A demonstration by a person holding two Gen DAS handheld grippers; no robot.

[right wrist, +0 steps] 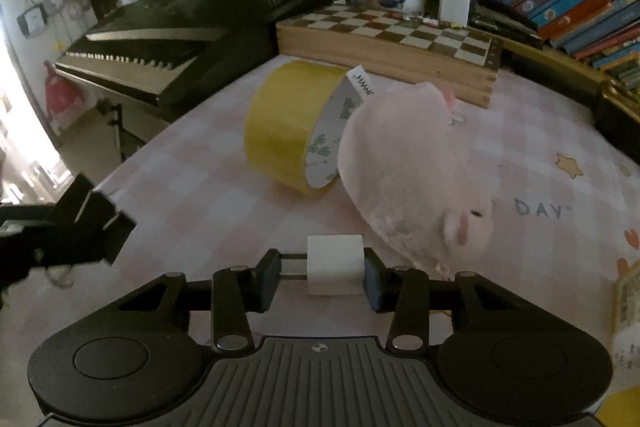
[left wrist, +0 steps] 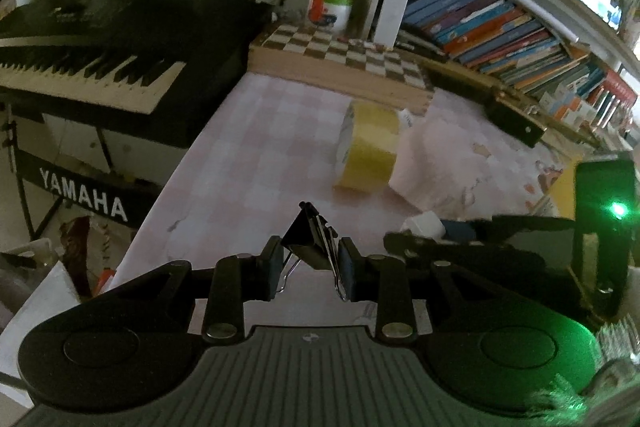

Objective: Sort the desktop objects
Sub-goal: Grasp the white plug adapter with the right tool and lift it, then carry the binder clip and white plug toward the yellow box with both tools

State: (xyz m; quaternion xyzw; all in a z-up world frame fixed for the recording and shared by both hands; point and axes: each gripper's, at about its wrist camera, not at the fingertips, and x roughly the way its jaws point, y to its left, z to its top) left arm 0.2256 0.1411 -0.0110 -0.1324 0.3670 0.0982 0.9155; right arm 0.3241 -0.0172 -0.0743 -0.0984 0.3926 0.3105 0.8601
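Right up front we've got the left claw (left wrist: 308,267) clamped on a black binder clip (left wrist: 310,241), lifted above the pink checked counter (left wrist: 248,163). Our right claw (right wrist: 322,273) sits narrowed around a small white block (right wrist: 335,263); its right pad touches, and we can't tell about the left. Just behind it, a yellow tape roll (right wrist: 288,131) leans against a pink plush toy (right wrist: 408,171).
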